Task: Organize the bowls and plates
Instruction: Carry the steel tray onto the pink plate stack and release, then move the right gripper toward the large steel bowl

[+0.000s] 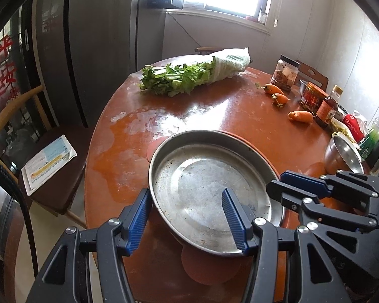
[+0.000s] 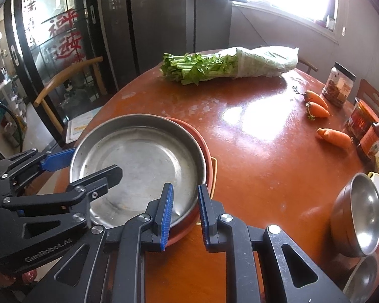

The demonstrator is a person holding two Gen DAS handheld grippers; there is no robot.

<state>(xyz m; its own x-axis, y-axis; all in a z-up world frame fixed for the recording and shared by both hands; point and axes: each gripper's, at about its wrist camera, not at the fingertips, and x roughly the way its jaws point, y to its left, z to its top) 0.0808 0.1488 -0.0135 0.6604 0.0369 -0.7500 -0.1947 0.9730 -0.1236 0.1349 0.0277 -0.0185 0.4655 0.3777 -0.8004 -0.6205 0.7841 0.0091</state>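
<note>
The right gripper (image 2: pixel 183 210) is clamped narrow on the near rim of one steel plate (image 2: pixel 141 161), one pad inside and one outside, with one red plate (image 2: pixel 207 156) stacked beneath it. The left gripper (image 1: pixel 187 217) straddles the same steel plate's (image 1: pixel 204 184) opposite rim at a middling width, and I cannot tell whether its pads press. Beyond the grippers on the round table (image 1: pixel 214 111) lie one bagged bunch of greens (image 1: pixel 189 75) and three carrots (image 1: pixel 300 116), with one steel bowl (image 2: pixel 361 217) off to the right.
</note>
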